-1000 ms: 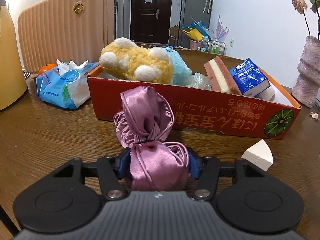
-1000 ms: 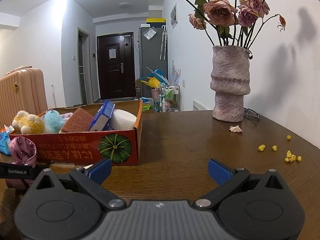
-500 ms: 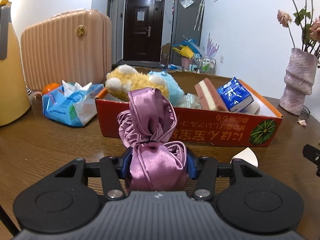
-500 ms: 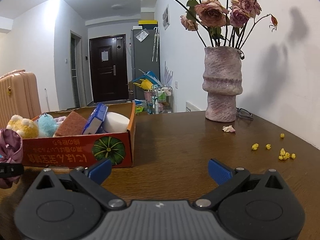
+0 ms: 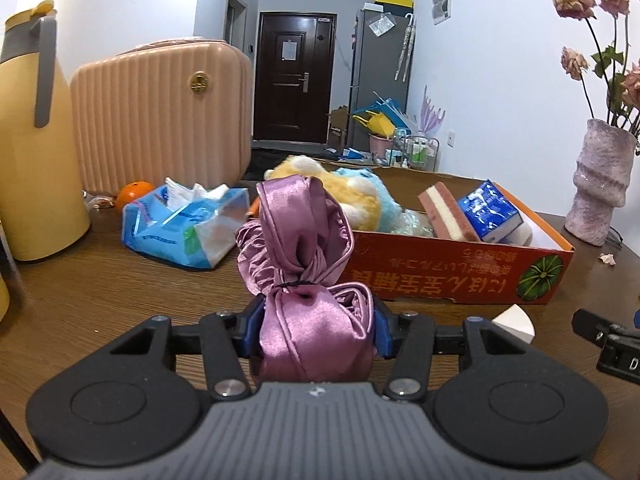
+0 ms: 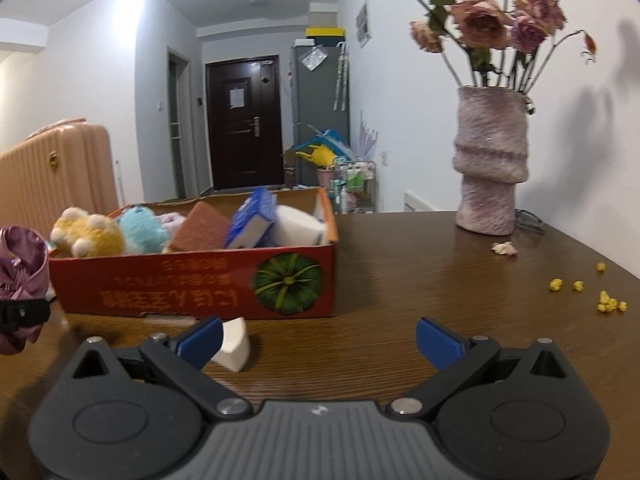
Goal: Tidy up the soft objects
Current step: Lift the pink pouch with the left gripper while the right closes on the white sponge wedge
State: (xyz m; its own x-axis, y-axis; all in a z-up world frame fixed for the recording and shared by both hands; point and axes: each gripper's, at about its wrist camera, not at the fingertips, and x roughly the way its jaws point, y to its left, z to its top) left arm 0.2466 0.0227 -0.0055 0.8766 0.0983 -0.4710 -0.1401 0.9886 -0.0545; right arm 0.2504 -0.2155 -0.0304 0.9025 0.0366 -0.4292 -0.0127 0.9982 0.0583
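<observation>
While the left gripper (image 5: 316,330) pinches the purple satin bundle (image 5: 304,272) above the table, short of the red box (image 5: 460,280), and the right gripper (image 6: 318,340) gapes empty, the carry-in seemingly needs lift over the box's near wall.

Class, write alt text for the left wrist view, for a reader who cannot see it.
The left claw grips a purple satin bundle above a wooden table. Behind it stands a red cardboard box holding plush toys, a sponge and a blue pack; a tissue pack lies to the left.
</observation>
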